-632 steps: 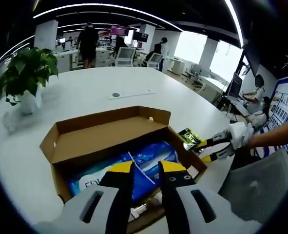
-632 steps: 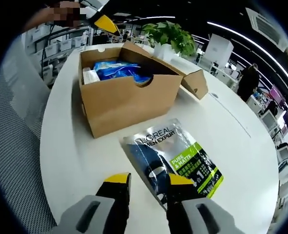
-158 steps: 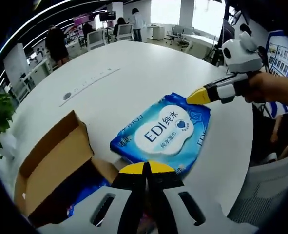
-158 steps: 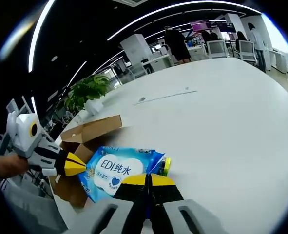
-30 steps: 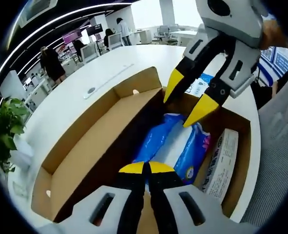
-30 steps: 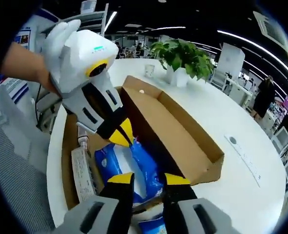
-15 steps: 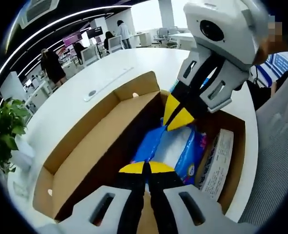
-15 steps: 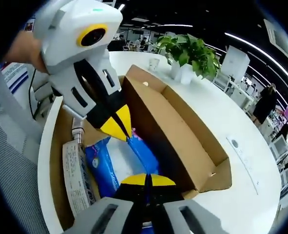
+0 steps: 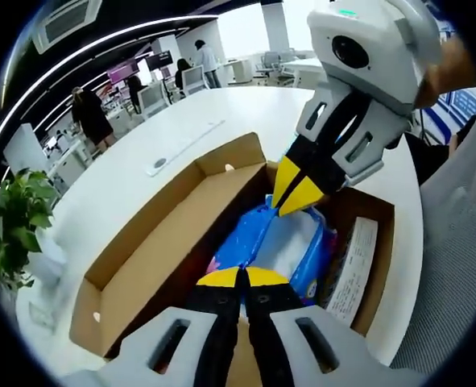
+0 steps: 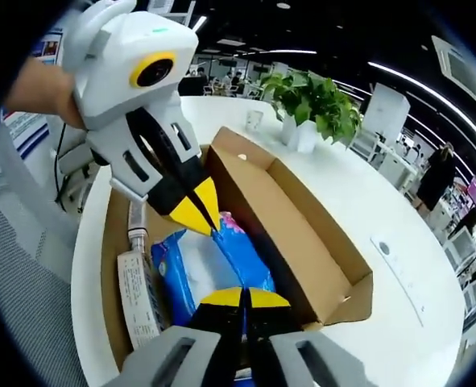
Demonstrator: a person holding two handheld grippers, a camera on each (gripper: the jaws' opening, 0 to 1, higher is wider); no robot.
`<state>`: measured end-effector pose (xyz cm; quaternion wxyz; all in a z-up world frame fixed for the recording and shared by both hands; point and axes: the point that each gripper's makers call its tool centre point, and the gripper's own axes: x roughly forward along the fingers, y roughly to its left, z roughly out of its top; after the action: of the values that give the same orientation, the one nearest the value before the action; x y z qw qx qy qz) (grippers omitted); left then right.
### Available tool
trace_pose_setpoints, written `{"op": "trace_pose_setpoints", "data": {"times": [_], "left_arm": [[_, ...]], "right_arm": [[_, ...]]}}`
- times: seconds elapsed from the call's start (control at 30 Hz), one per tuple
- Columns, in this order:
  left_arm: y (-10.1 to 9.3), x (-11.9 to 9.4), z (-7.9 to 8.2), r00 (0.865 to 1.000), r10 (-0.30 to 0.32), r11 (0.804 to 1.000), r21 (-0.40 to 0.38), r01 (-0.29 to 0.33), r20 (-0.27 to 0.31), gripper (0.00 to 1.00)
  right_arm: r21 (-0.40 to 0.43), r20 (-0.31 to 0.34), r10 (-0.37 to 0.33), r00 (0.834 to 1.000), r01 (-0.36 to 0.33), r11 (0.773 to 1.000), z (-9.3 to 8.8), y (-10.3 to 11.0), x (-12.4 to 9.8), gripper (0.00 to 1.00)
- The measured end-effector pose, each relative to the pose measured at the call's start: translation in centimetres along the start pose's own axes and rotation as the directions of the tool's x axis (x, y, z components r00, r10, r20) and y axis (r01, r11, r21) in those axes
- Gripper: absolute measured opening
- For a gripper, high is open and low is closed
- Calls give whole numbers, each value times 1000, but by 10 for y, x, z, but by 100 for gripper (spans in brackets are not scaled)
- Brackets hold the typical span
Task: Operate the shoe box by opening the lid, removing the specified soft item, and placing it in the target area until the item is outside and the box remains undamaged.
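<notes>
Both grippers — left and right — have their jaws pressed together on opposite ends of the blue pack, which sits inside the open box on the table, lid folded back. Pinching both ends likely keeps the soft pack level as it comes up, clear of the cardboard walls. Just how much film each tip has is hard to tell. A white carton lies along the box's side wall — best left undisturbed.

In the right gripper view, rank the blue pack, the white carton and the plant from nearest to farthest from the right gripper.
1. Blue pack, in the box, at the jaws.
2. White carton, left along the box wall.
3. Plant, far across the table.
</notes>
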<state>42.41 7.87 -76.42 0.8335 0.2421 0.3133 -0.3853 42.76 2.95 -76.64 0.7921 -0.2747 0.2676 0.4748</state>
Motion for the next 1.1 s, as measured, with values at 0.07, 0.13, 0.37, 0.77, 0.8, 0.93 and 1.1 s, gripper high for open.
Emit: {"op": "trace_pose_setpoints", "data": {"times": [0.07,0.13,0.37,0.77,0.8,0.93,1.1], "left_arm": [[1,-3,2,1000,5,1000,3,-5,5,0],[2,-6,4,1000,8,1000,4,-8,9,0],[5,-18,13,1000,21,1000,16,-21,23,0],[7,-39,38,998,38,999,31,-40,59,0],[7,-40,40,997,39,999,32,-41,62,0],[3,-43,47,996,39,999,34,-42,79,0],[0,-47,59,995,36,998,40,-40,96,0]], "right_arm": [[-5,8,-1,1000,1,1000,3,0,-2,0],[-8,13,-2,1000,2,1000,7,0,-5,0],[-15,38,-11,999,12,1000,19,-3,-14,0],[-31,81,-25,996,27,999,39,-8,-40,0],[-31,83,-25,996,28,999,40,-9,-42,0],[-36,89,-30,996,33,999,42,-11,-52,0],[-45,90,-35,995,39,998,42,-13,-62,0]]}}
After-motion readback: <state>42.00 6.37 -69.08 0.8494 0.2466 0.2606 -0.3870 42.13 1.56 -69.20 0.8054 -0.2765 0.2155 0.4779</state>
